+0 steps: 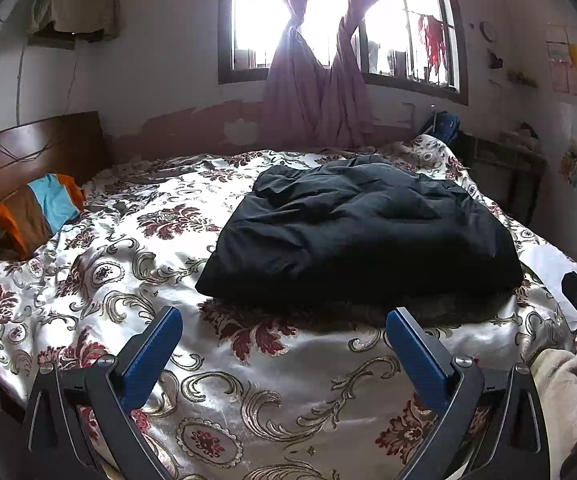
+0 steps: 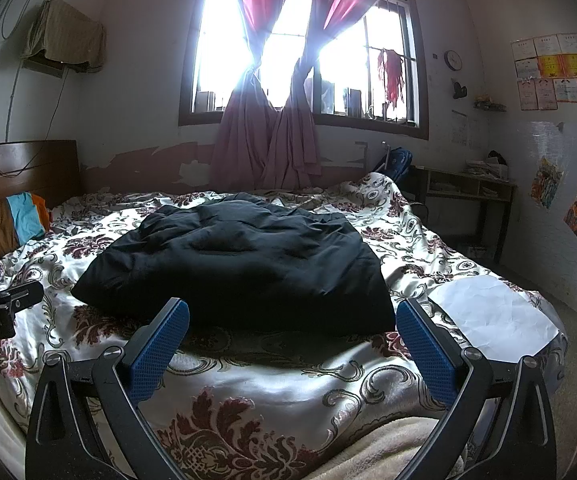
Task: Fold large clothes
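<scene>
Black garment folded in a puffy rectangle mid-bed on floral cover. L gripper & R gripper both spread wide, empty, hovering near bed's near edge. White paper to right.

The left gripper, a black two-finger tool with angular, strut-like arms, is showing flat blue pads on the inner faces of its fingers, with round silver screws sitting at the pivots behind them. The right gripper is looking the same in build: black open-framed arms, silver screw heads at the joints, and blue pads carrying a fine dotted grip texture. In the right wrist view the left tool's black body is appearing at the left edge, bearing small white lettering too blurred to read. A cream, fleecy sleeve is showing beside the black frame.
</scene>
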